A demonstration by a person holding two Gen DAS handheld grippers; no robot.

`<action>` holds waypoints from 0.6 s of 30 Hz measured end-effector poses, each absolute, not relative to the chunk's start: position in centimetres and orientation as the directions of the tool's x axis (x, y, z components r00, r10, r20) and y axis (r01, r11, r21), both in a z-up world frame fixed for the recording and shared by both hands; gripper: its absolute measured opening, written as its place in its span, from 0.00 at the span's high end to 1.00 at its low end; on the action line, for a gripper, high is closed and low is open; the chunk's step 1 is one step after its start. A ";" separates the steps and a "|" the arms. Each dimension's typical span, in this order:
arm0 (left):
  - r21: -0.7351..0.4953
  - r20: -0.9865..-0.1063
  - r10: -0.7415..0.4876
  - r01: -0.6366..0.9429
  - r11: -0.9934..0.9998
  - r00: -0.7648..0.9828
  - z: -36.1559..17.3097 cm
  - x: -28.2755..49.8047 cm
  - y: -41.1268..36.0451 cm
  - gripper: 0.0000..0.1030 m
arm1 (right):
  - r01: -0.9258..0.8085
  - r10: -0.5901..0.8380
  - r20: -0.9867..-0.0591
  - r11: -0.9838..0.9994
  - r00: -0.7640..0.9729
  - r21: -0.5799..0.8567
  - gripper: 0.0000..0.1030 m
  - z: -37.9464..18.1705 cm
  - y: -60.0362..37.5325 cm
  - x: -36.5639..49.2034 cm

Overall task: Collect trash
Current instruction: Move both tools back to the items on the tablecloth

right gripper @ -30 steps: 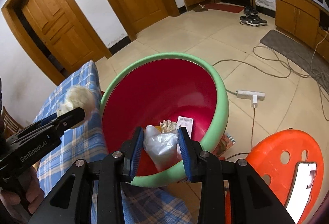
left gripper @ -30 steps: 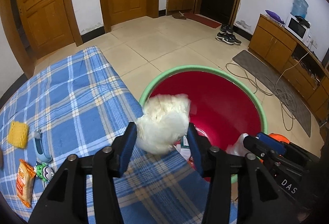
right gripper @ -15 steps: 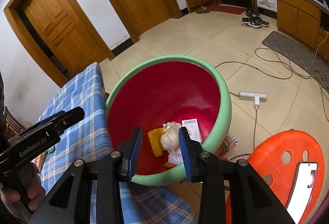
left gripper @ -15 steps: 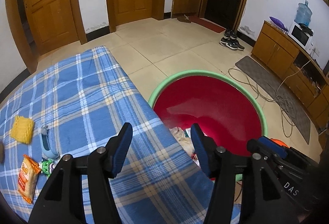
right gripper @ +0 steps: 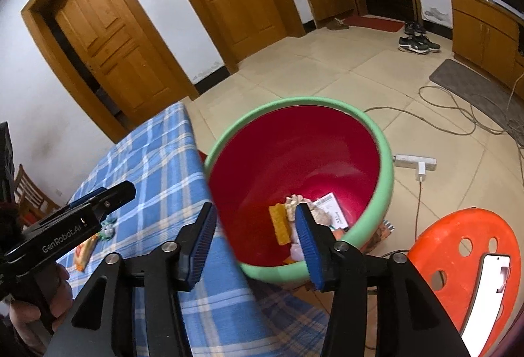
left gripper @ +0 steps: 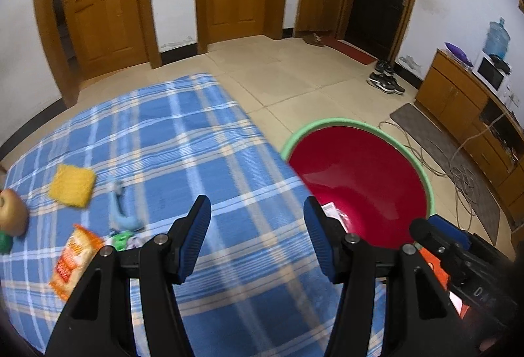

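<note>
Moved: both hand-held grippers dropped their loads in the last second; the wad and the bag went into the basin, and both have swung left toward the table.
Left hand-held gripper (left gripper: 257, 237): jaws apart, empty, over the blue plaid tablecloth (left gripper: 170, 141).
Right hand-held gripper (right gripper: 253, 240): jaws apart, empty, straddling the basin (right gripper: 384, 173) rim.
Trash in basin: yellow sponge piece (right gripper: 279, 223), crumpled wad, labelled paper.
Trash left on table: snack packet (left gripper: 73, 260), yellow sponge (left gripper: 72, 185), blue item (left gripper: 121, 209).
Risk: the view is motion-blurred; a fast reach could skid the flat packet on the cloth or grab a fold of it.
</note>
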State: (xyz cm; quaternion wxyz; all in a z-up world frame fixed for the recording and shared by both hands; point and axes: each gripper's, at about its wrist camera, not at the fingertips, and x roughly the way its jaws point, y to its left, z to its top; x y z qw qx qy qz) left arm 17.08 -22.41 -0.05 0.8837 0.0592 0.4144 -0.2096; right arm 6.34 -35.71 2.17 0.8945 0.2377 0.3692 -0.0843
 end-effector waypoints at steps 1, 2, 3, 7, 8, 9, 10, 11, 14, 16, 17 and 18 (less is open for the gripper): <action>-0.068 -0.757 -0.315 0.410 0.910 0.573 0.0 17.1 -21.8 0.43 | 0.320 0.029 -0.699 0.875 0.715 0.363 0.47 2.3 -35.4 6.4; -0.068 -0.756 -0.310 0.403 0.913 0.576 0.0 17.1 -21.3 0.42 | 0.314 0.032 -0.697 0.878 0.716 0.362 0.47 2.4 -35.0 6.4; -0.067 -0.756 -0.301 0.388 0.919 0.581 0.1 17.1 -20.6 0.42 | 0.308 0.034 -0.697 0.880 0.717 0.360 0.47 2.5 -34.7 6.5; -0.067 -0.757 -0.276 0.349 0.935 0.592 0.0 17.2 -18.1 0.42 | 0.289 0.041 -0.695 0.890 0.718 0.352 0.46 2.8 -33.4 6.7; -0.067 -0.757 -0.271 0.343 0.937 0.594 0.0 17.2 -17.7 0.42 | 0.285 0.042 -0.694 0.892 0.718 0.350 0.46 2.9 -33.1 6.7; -0.065 -0.758 -0.263 0.331 0.941 0.597 -0.1 17.2 -17.0 0.42 | 0.282 0.044 -0.694 0.894 0.719 0.348 0.46 3.0 -32.8 6.8; -0.064 -0.759 -0.255 0.322 0.945 0.599 -0.2 17.3 -16.5 0.42 | 0.279 0.044 -0.693 0.896 0.719 0.347 0.45 3.0 -32.6 6.8; -0.060 -0.760 -0.242 0.305 0.950 0.603 -0.2 17.3 -15.7 0.41 | 0.276 0.044 -0.693 0.897 0.720 0.345 0.44 3.1 -32.3 6.9; -0.051 -0.761 -0.212 0.268 0.962 0.614 -0.4 17.4 -13.8 0.38 | 0.267 0.051 -0.692 0.900 0.720 0.344 0.40 3.2 -31.5 7.1; -0.047 -0.763 -0.195 0.248 0.968 0.617 -0.5 17.5 -12.7 0.37 | 0.255 0.060 -0.693 0.904 0.719 0.343 0.40 3.3 -30.8 7.4; -0.044 -0.765 -0.184 0.235 0.971 0.617 -0.6 17.5 -11.9 0.37 | 0.251 0.062 -0.693 0.906 0.718 0.341 0.40 3.3 -30.7 7.4; -0.039 -0.768 -0.172 0.223 0.974 0.617 -0.8 17.6 -11.3 0.37 | 0.246 0.064 -0.694 0.909 0.717 0.338 0.40 3.4 -30.3 7.6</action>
